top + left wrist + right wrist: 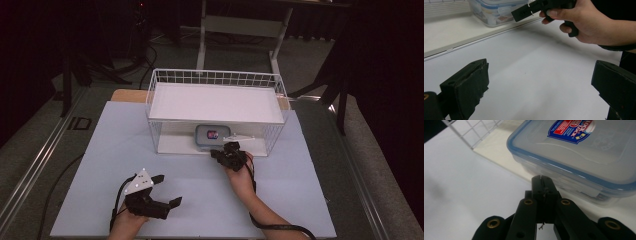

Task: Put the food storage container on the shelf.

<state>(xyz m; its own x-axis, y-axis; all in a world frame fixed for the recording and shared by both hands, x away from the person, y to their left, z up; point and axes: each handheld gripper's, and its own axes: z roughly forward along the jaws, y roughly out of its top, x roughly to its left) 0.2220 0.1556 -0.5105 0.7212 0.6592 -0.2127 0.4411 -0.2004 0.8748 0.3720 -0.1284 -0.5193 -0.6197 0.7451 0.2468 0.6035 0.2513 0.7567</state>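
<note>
Left gripper (165, 190): lay low over the white table (110, 150) in the person's left hand (125, 220), its fingers (465, 87) spread wide with nothing between them (bare table surface showed in the gap).
Left hand pose: came in from the bottom edge, the gripper angled toward the table's middle, a grey three-cornered plate on top.
Lid writing: "LOCK & LOCK" in white on a blue and red sticker, on the lid of the clear food box (584, 152) (smaller print too blurred to read).
Food box place: just ahead of the right gripper's fingertips, on the lower shelf of the white wire basket (165, 80), with a blue-rimmed lid.
Right gripper (216, 153): fingers pressed together on nothing, tips at the box's near wall; whether they touched it could not be told.
Right hand pose: the right hand (240, 177) stretched forward from the bottom edge, wrapped round the handle, cable trailing from the wrist.
</note>
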